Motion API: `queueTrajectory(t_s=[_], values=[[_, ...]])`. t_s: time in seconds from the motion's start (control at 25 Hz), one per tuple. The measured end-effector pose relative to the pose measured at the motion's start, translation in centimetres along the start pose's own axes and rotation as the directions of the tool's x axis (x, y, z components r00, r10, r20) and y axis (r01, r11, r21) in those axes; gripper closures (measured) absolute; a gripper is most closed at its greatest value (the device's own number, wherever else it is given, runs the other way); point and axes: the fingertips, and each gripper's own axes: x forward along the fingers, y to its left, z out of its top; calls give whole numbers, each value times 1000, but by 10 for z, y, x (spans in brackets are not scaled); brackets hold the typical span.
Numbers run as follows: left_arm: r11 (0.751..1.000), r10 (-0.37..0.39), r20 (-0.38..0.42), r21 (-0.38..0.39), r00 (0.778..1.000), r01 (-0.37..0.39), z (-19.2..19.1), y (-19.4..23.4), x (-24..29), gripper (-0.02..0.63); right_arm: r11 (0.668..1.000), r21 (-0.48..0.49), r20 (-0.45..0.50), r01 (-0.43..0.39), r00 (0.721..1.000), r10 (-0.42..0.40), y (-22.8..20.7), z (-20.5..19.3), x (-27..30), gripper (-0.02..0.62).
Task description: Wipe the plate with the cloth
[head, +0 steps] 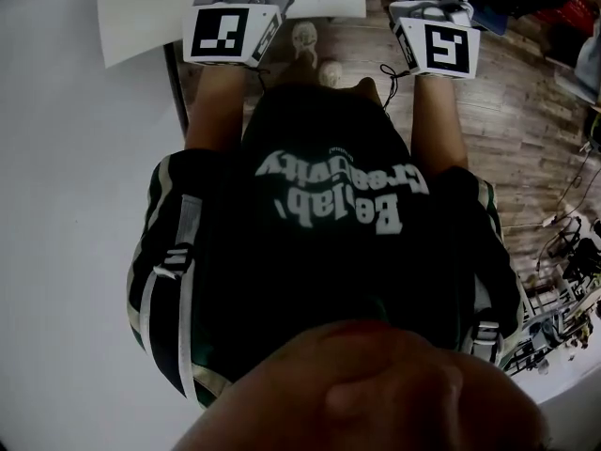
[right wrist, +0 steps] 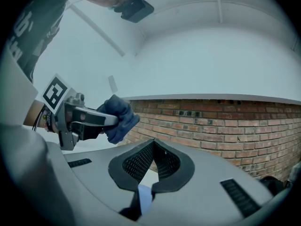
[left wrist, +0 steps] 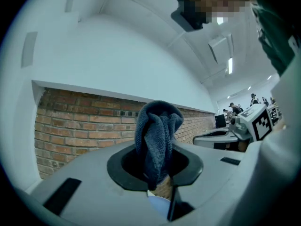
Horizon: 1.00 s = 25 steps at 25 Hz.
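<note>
Plainly, a dark blue cloth (left wrist: 157,131) is pinched between the jaws of the left gripper (left wrist: 157,173). It is bunched into upright folds and stands up out of the dark pads, so that the centre of the left gripper view is filled by it. The jaws of the right gripper (right wrist: 153,168) are pressed together, ribbed pad against ribbed pad, and nothing is held between them. A pale bluish patch is seen just below each pair of jaws, but what it is cannot be told.

In the right gripper view the left gripper is seen at the left of the frame, held level, with the cloth bulging from its tip. In the left gripper view the right gripper is seen at the right edge, marked by its marker cube (left wrist: 261,121). Both grippers are pointed at a brick wall (right wrist: 225,126) under a white ledge and ceiling.

In the head view the two grippers are seen at the top of the frame, side by side and well apart, each carried at the end of a bare forearm (head: 211,101). A white table (head: 141,17) is seen at the upper left and a wooden floor (head: 507,111) at the right, with a dark printed shirt (head: 329,205) filling the middle.
</note>
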Motion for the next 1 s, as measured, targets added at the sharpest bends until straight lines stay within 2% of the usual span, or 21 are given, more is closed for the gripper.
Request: queueTrajectory(t_s=[0.28,0.48,0.64,0.76,1.0], values=[[999,28,14,45,1000,-29,24,-37,-16,535,1000,-1,38,10,999,-10,-5,23,-44,600],[998,25,25,54,999,-27,14,-60,-16,535,1000,-2,51,26,998,-26,-13,14,-62,600],[997,39,49,71,998,-43,17,-63,-20,535,999,-9,63,37,997,-36,-13,17,-68,600],[996,42,38,82,998,-45,21,-66,-20,535,999,4,69,50,996,-51,-18,21,-70,600],[994,53,41,96,998,-57,14,-63,-36,535,999,-3,82,34,996,-34,-2,19,-70,600]])
